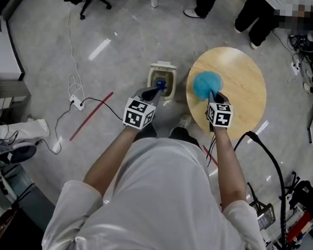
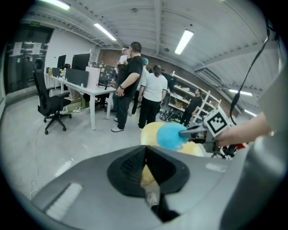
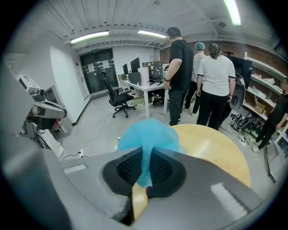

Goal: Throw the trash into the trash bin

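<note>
The right gripper (image 1: pixel 215 95) pinches the blue trash (image 1: pixel 204 83); the left gripper (image 1: pixel 158 88), closed and seemingly empty, partly hides the trash bin (image 1: pixel 164 65).

Bright, even indoor light falls from ceiling strip lamps (image 2: pixel 186 40). It leaves white glare streaks on the grey floor (image 1: pixel 100 48) and a pale sheen on the round table (image 1: pixel 246 101). Shadows are soft and faint. Both gripper views bend strongly, with black vignetted corners. Their nearest foreground is out of focus, and the background stays fairly sharp.
</note>
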A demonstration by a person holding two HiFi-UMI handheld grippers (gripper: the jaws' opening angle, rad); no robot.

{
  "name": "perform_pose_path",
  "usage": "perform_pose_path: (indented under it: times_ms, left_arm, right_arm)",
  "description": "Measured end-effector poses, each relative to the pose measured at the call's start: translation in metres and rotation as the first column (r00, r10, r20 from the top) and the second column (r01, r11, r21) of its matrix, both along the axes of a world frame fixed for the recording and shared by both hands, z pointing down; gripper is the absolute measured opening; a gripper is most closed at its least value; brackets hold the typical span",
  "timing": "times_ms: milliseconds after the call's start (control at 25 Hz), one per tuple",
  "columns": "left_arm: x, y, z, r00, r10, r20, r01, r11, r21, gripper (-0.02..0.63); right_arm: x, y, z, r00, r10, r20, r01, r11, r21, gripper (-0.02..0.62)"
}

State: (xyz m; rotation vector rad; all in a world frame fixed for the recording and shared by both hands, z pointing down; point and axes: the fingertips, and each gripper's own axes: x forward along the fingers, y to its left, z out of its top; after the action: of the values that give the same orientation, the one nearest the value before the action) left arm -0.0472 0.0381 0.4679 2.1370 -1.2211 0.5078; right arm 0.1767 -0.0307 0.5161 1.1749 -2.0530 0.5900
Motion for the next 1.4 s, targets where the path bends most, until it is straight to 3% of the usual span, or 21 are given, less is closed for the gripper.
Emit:
perform_pose_path:
  times_ms: [440,840,1040,1400]
  left_arm:
    - [-0.092,0.021,0.010,0.999,-0.032,0.003,0.032,0.999,-0.019,0.003]
    - [-0.143,0.029,0.024,0.999,-0.034,0.000,0.034,0.999,-0.022,0.003]
    - [-0.153,0.031,0.035,0.999,-0.052,0.011,0.052,0.998,-0.032,0.003]
    - [-0.158,0.027,0.057,0.987,-0.162,0.019,0.163,0.983,-0.086,0.003]
  right_arm:
    - [-0.104,0.025,0.015,0.998,-0.056,0.009,0.056,0.998,-0.031,0.005]
    - [-0.175,0.042,0.023,0.995,-0.100,0.022,0.101,0.994,-0.046,0.005]
    - [-0.190,0.054,0.034,0.990,-0.135,0.034,0.137,0.988,-0.077,0.005]
    - [-0.201,0.047,0.058,0.961,-0.267,0.067,0.274,0.954,-0.125,0.005]
